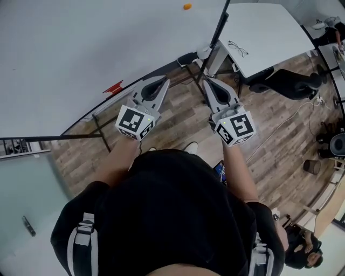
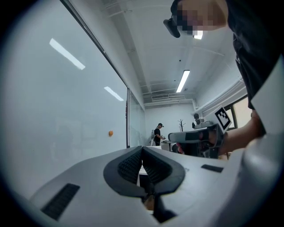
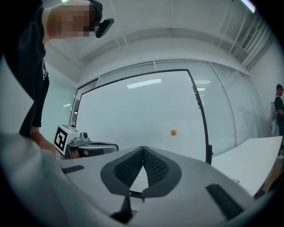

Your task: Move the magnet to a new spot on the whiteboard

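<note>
Magnet (image 1: 187,6) sits on whiteboard (image 1: 81,48), both grippers empty

I hold the left gripper (image 1: 163,82) and right gripper (image 1: 208,81) side by side facing the board, each with fingers pressed together on nothing. The small orange magnet clings near the board's dark-framed edge, well apart from both.

Gloss, matt, grain
The large white whiteboard (image 3: 133,111) is smooth and glossy; the left gripper (image 2: 142,149) and right gripper (image 3: 142,148) are matt grey plastic with ribbed black pads (image 2: 128,166); the brown wood-plank floor (image 1: 178,124) shows grain.
</note>
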A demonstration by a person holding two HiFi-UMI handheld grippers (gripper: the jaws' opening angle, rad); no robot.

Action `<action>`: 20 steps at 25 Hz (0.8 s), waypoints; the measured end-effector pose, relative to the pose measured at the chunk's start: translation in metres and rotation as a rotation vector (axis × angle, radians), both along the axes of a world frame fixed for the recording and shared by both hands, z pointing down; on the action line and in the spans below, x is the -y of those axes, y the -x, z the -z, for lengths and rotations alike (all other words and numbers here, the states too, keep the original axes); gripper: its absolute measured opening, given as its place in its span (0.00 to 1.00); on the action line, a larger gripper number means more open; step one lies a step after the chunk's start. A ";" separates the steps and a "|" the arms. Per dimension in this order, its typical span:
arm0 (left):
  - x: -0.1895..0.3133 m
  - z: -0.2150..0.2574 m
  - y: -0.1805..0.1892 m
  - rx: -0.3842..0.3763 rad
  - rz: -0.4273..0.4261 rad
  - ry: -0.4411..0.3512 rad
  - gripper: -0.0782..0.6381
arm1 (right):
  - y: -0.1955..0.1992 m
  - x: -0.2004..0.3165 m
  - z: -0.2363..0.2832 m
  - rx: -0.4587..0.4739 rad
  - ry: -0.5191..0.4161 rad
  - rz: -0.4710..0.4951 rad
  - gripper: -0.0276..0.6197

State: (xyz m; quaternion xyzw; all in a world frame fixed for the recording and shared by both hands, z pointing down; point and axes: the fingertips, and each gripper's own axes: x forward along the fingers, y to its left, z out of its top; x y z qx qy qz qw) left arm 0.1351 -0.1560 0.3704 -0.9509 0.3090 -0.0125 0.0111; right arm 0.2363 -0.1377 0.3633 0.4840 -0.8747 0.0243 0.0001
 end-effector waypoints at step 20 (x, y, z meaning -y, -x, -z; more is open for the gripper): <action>0.025 0.005 -0.076 0.028 0.133 -0.008 0.12 | -0.066 0.034 -0.011 0.020 0.007 0.151 0.04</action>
